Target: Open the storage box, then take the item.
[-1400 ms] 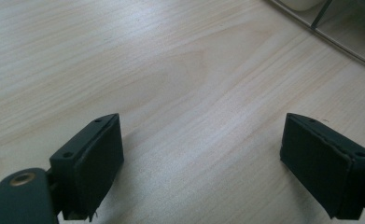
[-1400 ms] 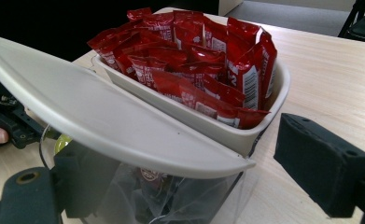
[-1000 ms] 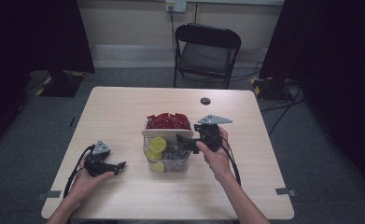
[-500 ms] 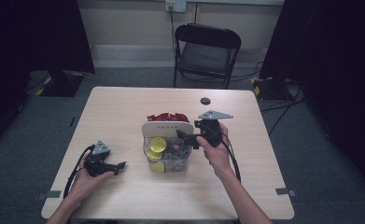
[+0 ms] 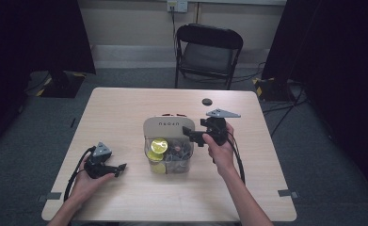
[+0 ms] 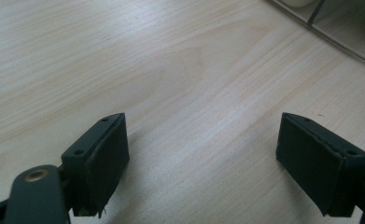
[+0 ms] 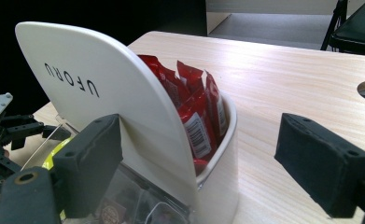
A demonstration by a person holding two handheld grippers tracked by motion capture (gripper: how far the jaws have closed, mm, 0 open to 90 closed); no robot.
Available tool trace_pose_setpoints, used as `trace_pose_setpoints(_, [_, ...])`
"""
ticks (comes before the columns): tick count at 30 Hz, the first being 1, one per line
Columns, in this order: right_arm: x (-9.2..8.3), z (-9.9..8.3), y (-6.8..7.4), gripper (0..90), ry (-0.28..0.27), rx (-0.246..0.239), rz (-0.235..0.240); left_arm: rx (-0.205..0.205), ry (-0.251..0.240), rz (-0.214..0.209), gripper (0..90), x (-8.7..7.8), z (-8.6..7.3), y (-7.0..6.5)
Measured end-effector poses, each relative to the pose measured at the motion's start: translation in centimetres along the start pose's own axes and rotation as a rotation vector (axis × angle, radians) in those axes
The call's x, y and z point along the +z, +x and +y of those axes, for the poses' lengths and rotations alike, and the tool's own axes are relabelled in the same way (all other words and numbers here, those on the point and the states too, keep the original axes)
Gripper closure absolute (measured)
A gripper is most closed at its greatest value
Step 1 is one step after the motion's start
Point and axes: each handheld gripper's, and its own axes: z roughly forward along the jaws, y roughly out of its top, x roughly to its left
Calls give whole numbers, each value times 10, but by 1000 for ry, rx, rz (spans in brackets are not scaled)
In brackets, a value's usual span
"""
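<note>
My right tool (image 5: 190,134), jaws wide and holding nothing, has swung the white lid (image 5: 165,126) up off the box (image 5: 170,162) at the table's (image 5: 125,108) middle. My left tool (image 5: 120,167), empty, has just been narrowing.

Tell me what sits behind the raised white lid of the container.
Behind the white lid, red sachets stand upright in the white compartment; one shows a barcode. The lid covers their lower left parts and the compartment's floor, so how many there are cannot be told.

containers: 1 (image 5: 168,150) | lids: 1 (image 5: 168,126) | tables: 1 (image 5: 125,108) | chairs: 1 (image 5: 209,52) | grippers: 2
</note>
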Motion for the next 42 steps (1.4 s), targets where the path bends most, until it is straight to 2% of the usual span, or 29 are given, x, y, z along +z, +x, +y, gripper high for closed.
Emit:
trace_pose_setpoints(5, [-1,0,-1,140,-4,-3,-1,11,9,-8,173,-1,0,-1])
trace_pose_setpoints(9, [-2,1,-2,140,-6,-14,-4,15,-2,-18,203,-4,2,-3])
trace_pose_setpoints(18, [-2,2,-3,138,-6,-15,-2,-6,-81,-66,232,-17,9,-7])
trace_pose_setpoints(21, [-2,2,-2,138,-7,-14,-2,-6,-95,-65,235,-21,12,-10])
trace_pose_setpoints(25, [-2,2,-2,138,-4,-17,-2,-19,-121,-94,234,-24,14,-13])
trace_pose_setpoints(28, [2,1,-1,136,2,-23,3,-23,-121,-109,234,-27,16,-15])
trace_pose_setpoints(33, [5,2,3,136,8,-29,12,-11,-160,-145,246,-36,23,-25])
trace_pose_setpoints(39, [7,3,4,134,12,-35,16,0,-175,-180,268,-40,28,-31])
trace_pose_setpoints(42, [7,3,4,135,11,-37,14,7,-188,-196,323,-42,30,-34])
